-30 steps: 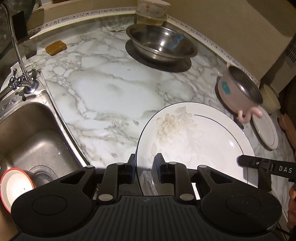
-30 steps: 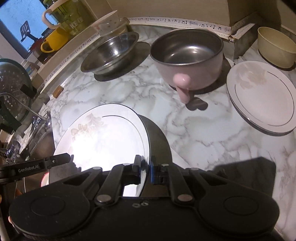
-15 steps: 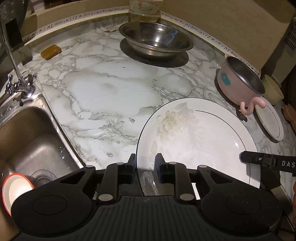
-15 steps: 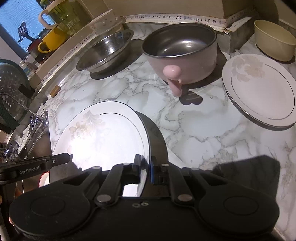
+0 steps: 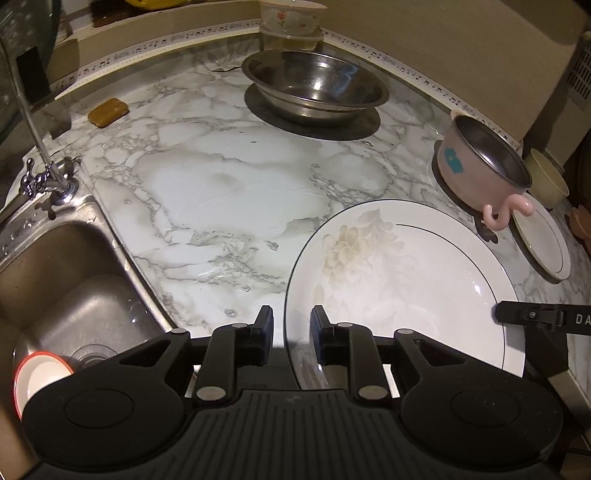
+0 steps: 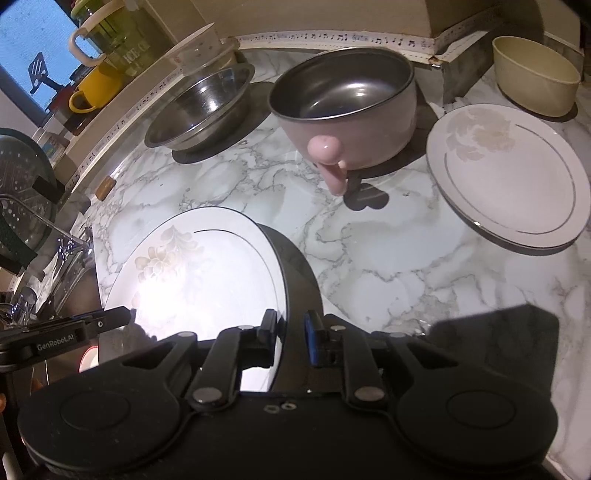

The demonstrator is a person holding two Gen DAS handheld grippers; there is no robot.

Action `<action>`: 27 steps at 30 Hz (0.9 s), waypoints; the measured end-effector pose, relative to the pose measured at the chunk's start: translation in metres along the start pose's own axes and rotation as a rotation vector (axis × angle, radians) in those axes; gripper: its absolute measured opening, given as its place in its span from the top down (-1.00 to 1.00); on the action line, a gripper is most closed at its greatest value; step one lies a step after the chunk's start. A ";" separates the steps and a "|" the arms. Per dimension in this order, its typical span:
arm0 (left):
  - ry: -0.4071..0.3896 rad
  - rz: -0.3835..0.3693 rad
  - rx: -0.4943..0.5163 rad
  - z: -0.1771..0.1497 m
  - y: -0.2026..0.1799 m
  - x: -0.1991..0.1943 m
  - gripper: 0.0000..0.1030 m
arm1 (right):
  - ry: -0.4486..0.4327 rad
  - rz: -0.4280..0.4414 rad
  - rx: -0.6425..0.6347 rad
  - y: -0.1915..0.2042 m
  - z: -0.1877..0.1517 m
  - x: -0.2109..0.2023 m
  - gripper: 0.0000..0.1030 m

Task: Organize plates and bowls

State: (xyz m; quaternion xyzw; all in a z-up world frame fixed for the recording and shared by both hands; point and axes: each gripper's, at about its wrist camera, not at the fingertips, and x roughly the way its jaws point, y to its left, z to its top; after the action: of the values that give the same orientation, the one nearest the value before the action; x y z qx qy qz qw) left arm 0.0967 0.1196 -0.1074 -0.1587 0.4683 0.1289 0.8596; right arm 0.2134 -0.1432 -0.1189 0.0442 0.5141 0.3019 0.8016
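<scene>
Steel sink (image 5: 74,266) at worktop's left edge; one red-rimmed white bowl (image 5: 38,376) in its basin. Tap (image 5: 48,177) at sink's back corner. One brown soap block (image 5: 108,112) near back-left edge.

Worktop (image 5: 221,192): white-grey marble pattern, glossy.

Count on worktop: 2 plates, 3 bowls, plus 1 floral bowl (image 5: 291,16) stacked on a clear container at the back edge.

Steel bowl (image 5: 314,83), wide, shallow, empty, near back edge.

Large plate (image 5: 399,284): white, round, thin dark ring, pale flower print. At front edge, lifted off the worktop, shadow beneath it in the right view. Left gripper (image 5: 289,325) straddles its left rim, fingers set a little apart; contact with the rim cannot be told. Right gripper (image 6: 290,332) clamps the opposite rim, both pads against it.

Pink bowl (image 6: 347,107), steel-lined, empty, with looped handle, sits right of steel bowl. Small plate (image 6: 513,177), same pattern, flat at right edge. Cream bowl (image 6: 533,74), empty, in back-right corner.
</scene>
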 end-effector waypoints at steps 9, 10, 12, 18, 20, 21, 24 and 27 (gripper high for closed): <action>-0.021 -0.008 -0.024 0.001 0.004 -0.014 0.57 | -0.066 -0.046 -0.093 0.010 -0.002 -0.031 0.46; -0.027 -0.013 -0.017 0.001 0.002 -0.017 0.56 | -0.076 -0.052 -0.106 0.012 -0.002 -0.034 0.44; -0.035 -0.035 -0.001 0.003 -0.003 -0.024 0.54 | -0.091 -0.062 -0.130 0.015 -0.003 -0.042 0.43; -0.099 -0.078 0.080 0.013 -0.032 -0.049 -0.18 | -0.137 -0.089 -0.167 0.015 -0.001 -0.067 0.39; -0.134 -0.097 0.112 0.015 -0.045 -0.057 -0.32 | -0.155 -0.100 -0.168 0.012 0.000 -0.075 0.35; -0.141 -0.100 0.136 0.017 -0.053 -0.060 -0.32 | -0.164 -0.106 -0.167 0.010 0.001 -0.079 0.30; -0.153 -0.128 0.191 0.024 -0.075 -0.065 -0.32 | -0.189 -0.121 -0.158 0.002 0.004 -0.090 0.20; -0.160 -0.150 0.235 0.029 -0.097 -0.066 -0.32 | -0.214 -0.134 -0.142 -0.010 0.007 -0.100 0.11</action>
State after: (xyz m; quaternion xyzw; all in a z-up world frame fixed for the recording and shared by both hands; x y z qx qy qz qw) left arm 0.1197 0.0373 -0.0224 -0.0809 0.3970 0.0209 0.9140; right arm 0.1947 -0.2023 -0.0398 -0.0153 0.4049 0.2768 0.8713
